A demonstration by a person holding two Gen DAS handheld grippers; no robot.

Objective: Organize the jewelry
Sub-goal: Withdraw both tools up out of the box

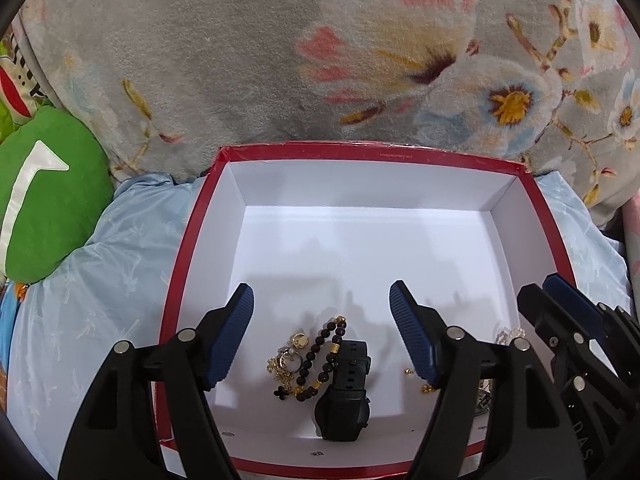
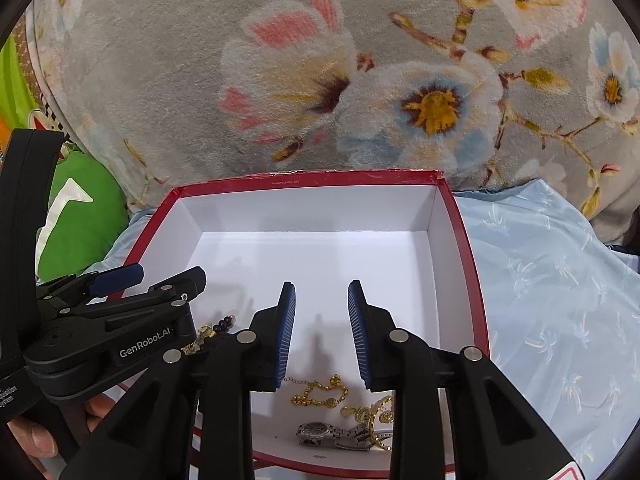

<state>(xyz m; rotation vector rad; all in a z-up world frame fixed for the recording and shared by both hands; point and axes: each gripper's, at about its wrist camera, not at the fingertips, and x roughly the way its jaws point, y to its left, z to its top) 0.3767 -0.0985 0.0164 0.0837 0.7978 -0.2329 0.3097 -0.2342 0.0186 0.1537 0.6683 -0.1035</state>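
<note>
A floral blanket [image 1: 248, 52] fills the background, and on the pale blue sheet [image 1: 100, 280] in front of it sits the red box [image 1: 188, 248] with its white floor, all the jewelry heaped along the near wall. My left gripper [image 1: 322, 336] hangs over the near-left heap with its fingers wide apart and nothing between them; just below that gap lie the black watch [image 1: 346, 392], the bead bracelet [image 1: 320, 356] and a tangle of gold chain [image 1: 282, 364]. The watch runs lengthwise straight away from me, strap toward the far wall, face nearest — so its long axis lies along my fingers, not across them, and I judge a straight drop would pinch it across its width. My right gripper [image 2: 322, 336] is also apart, though less widely, and holds nothing; under it lie the gold bracelet [image 2: 320, 392] and, nearer me, the silver watch [image 2: 332, 434], which lies sideways across my fingers. So each hand has its own heap — the left is nearer the black watch.
</note>
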